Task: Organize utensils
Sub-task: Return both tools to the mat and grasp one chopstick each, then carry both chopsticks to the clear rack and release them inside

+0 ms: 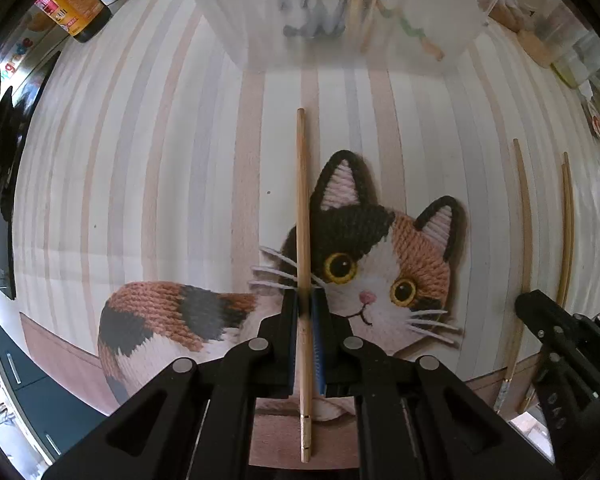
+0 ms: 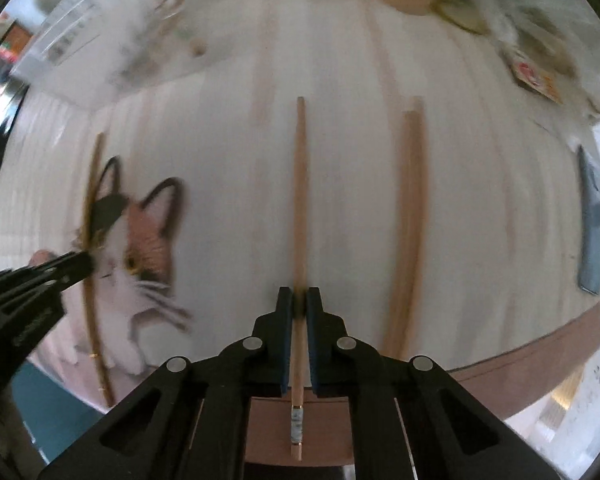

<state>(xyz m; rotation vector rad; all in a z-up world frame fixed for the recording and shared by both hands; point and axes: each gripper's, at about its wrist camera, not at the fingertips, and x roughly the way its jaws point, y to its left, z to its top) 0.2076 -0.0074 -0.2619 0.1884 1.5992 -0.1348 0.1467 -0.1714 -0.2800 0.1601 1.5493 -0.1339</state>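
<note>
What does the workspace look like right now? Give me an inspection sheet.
Surface: striped mat with a knitted-look cat picture.
Job's things: one chopstick in the left gripper; another chopstick in the right gripper; loose pair lying on the mat; clear bin already holding utensils.
Clutter: bottle at far left; cups and packets at far right, blurred.
Grippers: both shut on a chopstick each, pointing down.
Cables: nothing seen.
Surroundings: dark cabinet with handles beside the table.
</note>
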